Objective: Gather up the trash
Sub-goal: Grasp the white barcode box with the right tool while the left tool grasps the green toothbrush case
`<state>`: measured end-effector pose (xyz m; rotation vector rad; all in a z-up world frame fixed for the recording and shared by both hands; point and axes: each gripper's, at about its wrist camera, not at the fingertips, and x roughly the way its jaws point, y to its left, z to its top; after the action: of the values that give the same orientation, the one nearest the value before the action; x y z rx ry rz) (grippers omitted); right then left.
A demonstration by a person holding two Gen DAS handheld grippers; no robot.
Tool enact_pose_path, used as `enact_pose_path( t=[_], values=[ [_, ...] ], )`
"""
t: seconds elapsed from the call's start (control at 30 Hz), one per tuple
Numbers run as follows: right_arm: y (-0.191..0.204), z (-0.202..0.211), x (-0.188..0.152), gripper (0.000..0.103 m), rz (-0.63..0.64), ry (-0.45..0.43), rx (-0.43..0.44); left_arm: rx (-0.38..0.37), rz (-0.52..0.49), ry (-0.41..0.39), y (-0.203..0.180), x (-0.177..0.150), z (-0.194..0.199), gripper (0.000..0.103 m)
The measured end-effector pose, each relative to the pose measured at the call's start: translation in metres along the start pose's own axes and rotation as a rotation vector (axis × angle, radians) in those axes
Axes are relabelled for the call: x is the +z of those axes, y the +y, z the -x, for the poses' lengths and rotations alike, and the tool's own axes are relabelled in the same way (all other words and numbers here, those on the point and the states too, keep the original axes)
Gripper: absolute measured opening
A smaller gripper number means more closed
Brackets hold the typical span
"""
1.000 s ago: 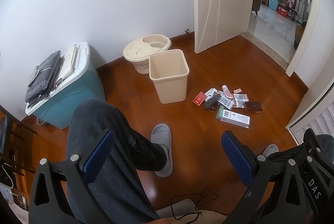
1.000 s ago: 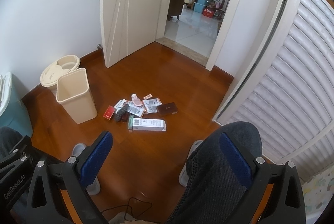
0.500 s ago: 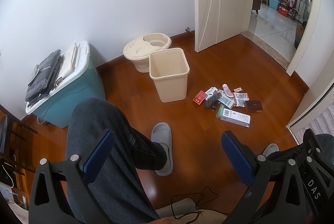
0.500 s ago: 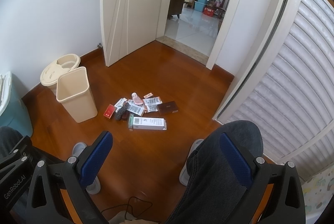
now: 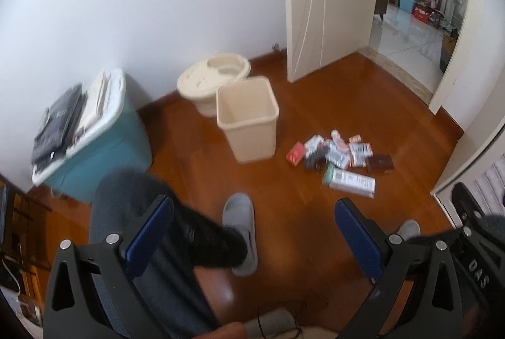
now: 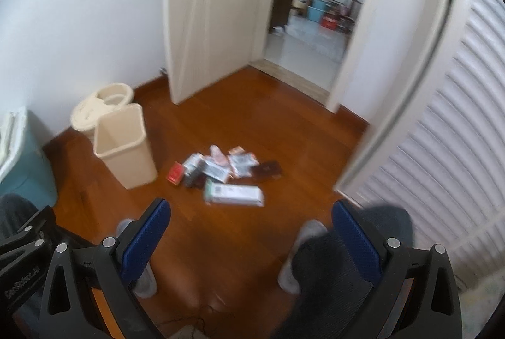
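Note:
A pile of trash lies on the wooden floor: a long white and green box, a red packet, a dark brown box and several wrappers. It also shows in the right wrist view. An empty beige bin stands upright left of the pile, also in the right wrist view. My left gripper is open and empty, held high above the floor. My right gripper is open and empty, well short of the pile.
A round beige lidded tub stands behind the bin by the wall. A teal storage box with items on its lid is at the left. The person's legs and grey slippers are below the grippers. An open door leads out; a louvred door is right.
Both views have shifted forward and slightly down toward the pile and bin, with motion blur. Both grippers stay open and empty.

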<state>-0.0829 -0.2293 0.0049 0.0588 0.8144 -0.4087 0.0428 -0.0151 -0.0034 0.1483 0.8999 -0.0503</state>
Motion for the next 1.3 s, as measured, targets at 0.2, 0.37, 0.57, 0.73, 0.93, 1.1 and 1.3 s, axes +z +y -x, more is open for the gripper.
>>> enact_pose_path(
  t=[0.2,0.37,0.57,0.73,0.93,1.1,1.3],
  values=[
    [-0.008,-0.132,0.034,0.103,0.280,0.130,0.269,0.060,0.018,-0.011,-0.014,0.027,-0.057,0.103],
    [-0.011,-0.246,0.040,0.103,0.471,0.263,0.389,0.113,-0.028,0.081,-0.054,0.043,-0.140,0.103],
    [-0.011,-0.359,0.025,0.103,0.707,0.356,0.447,0.140,-0.095,0.093,-0.111,0.052,-0.223,0.103],
    [-0.013,-0.462,-0.020,0.103,0.761,0.484,0.503,0.125,-0.172,0.073,-0.150,0.041,-0.299,0.103],
    [-0.001,-0.548,-0.075,0.101,0.869,0.544,0.528,0.099,-0.201,0.202,-0.165,0.008,-0.377,0.103],
    [0.013,-0.596,-0.108,0.093,0.968,0.562,0.536,0.093,-0.234,0.263,-0.182,-0.012,-0.415,0.103],
    [0.021,-0.644,-0.126,0.072,0.969,0.592,0.524,0.073,-0.276,0.279,-0.198,-0.023,-0.430,0.103]
  ],
)
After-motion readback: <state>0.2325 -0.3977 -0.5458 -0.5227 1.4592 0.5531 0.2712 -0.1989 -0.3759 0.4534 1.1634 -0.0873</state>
